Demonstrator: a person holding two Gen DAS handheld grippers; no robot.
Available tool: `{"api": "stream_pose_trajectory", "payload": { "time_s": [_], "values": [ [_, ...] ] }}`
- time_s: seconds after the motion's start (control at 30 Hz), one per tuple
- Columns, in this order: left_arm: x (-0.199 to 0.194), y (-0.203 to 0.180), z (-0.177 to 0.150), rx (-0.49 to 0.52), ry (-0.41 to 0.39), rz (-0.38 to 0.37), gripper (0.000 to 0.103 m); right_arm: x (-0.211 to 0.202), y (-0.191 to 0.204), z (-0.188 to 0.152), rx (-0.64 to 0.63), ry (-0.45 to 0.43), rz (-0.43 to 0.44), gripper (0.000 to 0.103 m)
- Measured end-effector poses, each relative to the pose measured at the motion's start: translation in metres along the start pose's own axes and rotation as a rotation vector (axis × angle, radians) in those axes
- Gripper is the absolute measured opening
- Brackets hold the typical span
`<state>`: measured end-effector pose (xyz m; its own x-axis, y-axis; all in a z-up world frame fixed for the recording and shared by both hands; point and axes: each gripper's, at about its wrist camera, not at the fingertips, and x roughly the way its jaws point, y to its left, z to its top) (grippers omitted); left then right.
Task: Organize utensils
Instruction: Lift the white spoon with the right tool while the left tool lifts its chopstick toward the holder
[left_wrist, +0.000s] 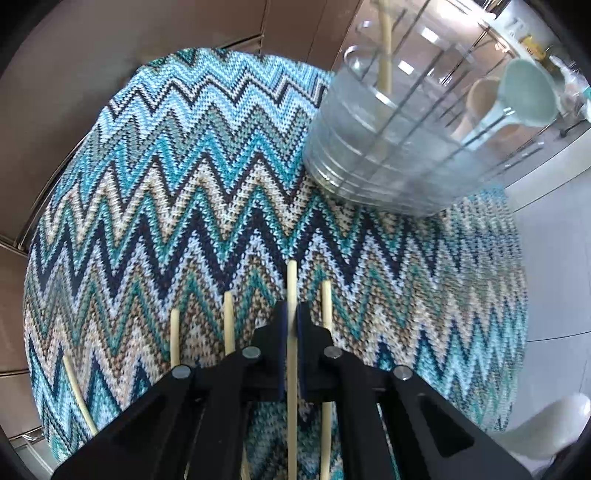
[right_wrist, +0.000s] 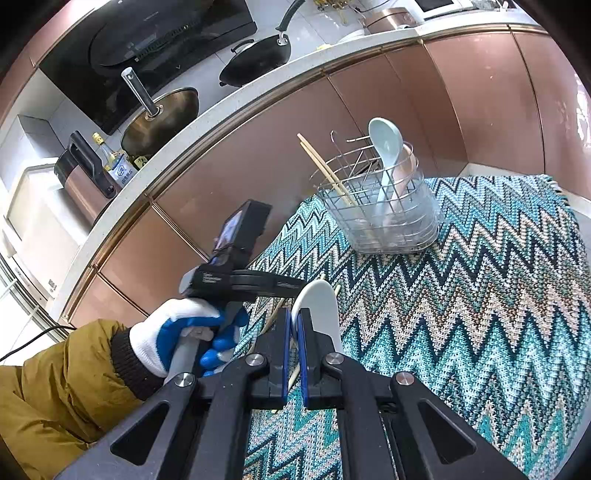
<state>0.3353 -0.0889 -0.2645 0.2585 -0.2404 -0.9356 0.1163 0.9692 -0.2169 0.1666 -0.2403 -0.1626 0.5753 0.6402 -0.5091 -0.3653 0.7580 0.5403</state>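
In the left wrist view my left gripper (left_wrist: 291, 314) is shut on a bamboo chopstick (left_wrist: 291, 280) over the zigzag mat (left_wrist: 184, 184). Several more chopsticks (left_wrist: 326, 302) lie on the mat beside it. The wire utensil holder with a clear base (left_wrist: 388, 155) stands at the upper right, holding a chopstick, a pale blue spoon (left_wrist: 524, 96) and a wooden spoon. In the right wrist view my right gripper (right_wrist: 293, 321) is shut on a white spoon (right_wrist: 319, 306). The holder (right_wrist: 391, 214) stands ahead on the mat, and the left gripper (right_wrist: 236, 280) is at the left in a gloved hand.
Copper-coloured kitchen cabinets (right_wrist: 369, 110) run behind the mat. The counter above carries woks (right_wrist: 162, 118), a kettle (right_wrist: 81, 177) and bottles. White floor tiles (left_wrist: 554, 258) lie to the right of the mat.
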Motion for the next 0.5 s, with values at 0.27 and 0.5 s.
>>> {"api": "stream_pose_trajectory", "payload": {
  "time_s": [0.27, 0.5],
  "values": [
    [-0.061, 0.011, -0.027, 0.020, -0.116, -0.072, 0.004, -0.015, 0.022, 0.007, -0.025, -0.057, -0.023, 0.005],
    [-0.160, 0.011, -0.014, 0.029, -0.397, -0.219, 0.004, -0.032, 0.045, 0.045, -0.085, -0.170, -0.038, 0.005]
  ]
}}
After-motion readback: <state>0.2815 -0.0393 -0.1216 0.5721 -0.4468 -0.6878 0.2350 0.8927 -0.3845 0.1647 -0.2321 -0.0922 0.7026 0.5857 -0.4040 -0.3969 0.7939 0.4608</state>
